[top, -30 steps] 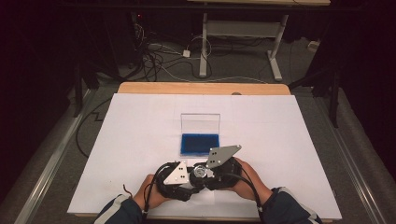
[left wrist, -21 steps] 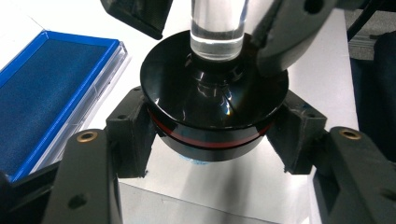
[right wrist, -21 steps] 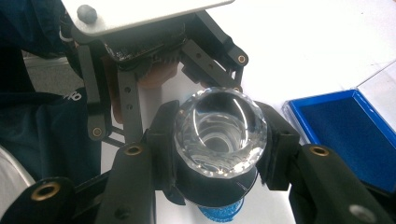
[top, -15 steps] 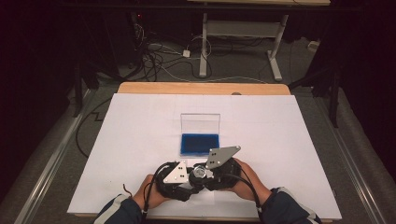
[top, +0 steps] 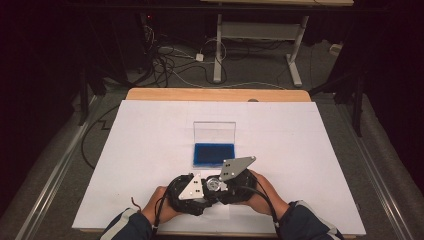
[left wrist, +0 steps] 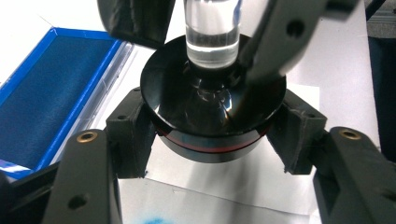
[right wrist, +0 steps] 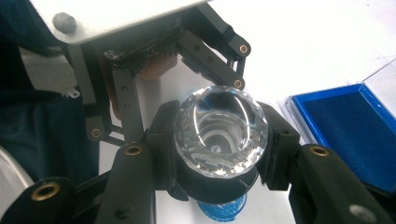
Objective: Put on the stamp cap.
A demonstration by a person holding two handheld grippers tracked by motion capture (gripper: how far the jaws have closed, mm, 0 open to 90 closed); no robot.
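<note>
Your left gripper is clamped on the black round base: both pads press its rim from opposite sides, base sitting square between the jaws and just above the white sheet. Out of the base's centre a clear cylinder stands up, away from that gripper, and your right gripper's jaws cross in front of it at the top of the left gripper view. Your right gripper is clenched on the faceted clear glass piece, pads on either side of its round body, the hollow face turned toward that gripper's camera; a dark collar sits right under the glass. Beyond it, the left gripper's linkage and grey plate are close up, near touching range. In the high view both grippers meet nose to nose at the near edge of the table, left gripper and right gripper with the glass piece between them, your hands wrapped around each. The open case with blue lining lies just beyond the grippers, its clear lid upright on the far side. In the right gripper view the blue case is off to the right of the jaws; a blue smudge shows on the sheet right under the glass.
</note>
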